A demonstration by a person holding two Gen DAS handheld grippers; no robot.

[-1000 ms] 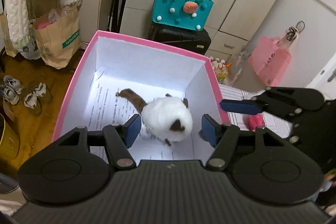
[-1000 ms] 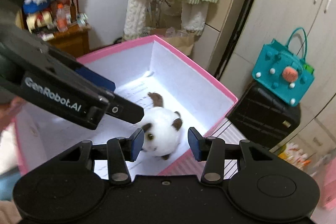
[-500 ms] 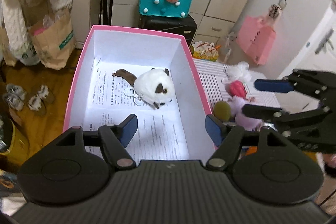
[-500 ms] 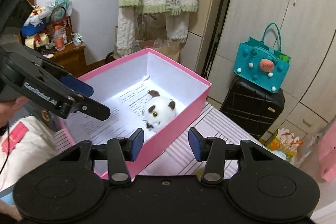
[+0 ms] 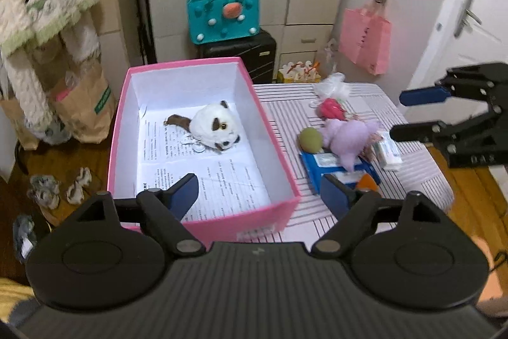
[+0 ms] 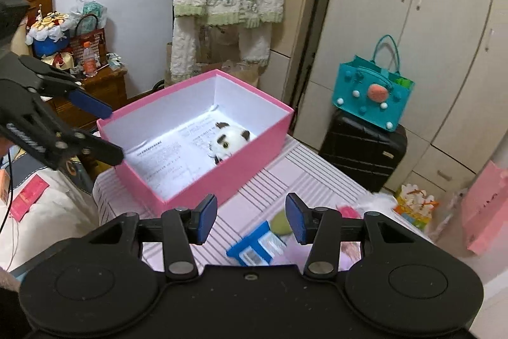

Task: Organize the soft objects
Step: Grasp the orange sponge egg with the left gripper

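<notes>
Inside the pink box (image 5: 203,215) lay the white-and-brown plush (image 5: 213,125), deposited for storage; left tool (image 5: 258,192) was opening, empty, right tool (image 6: 251,218) stood apart, empty, above the striped surface (image 5: 409,180).

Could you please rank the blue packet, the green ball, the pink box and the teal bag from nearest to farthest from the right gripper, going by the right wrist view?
From the right gripper:
1. Blue packet, just below the fingertips on the striped cloth.
2. Green ball, beside the right finger; nearly level with the packet.
3. Pink box, ahead to the left.
4. Teal bag, far right, atop the black suitcase.
</notes>
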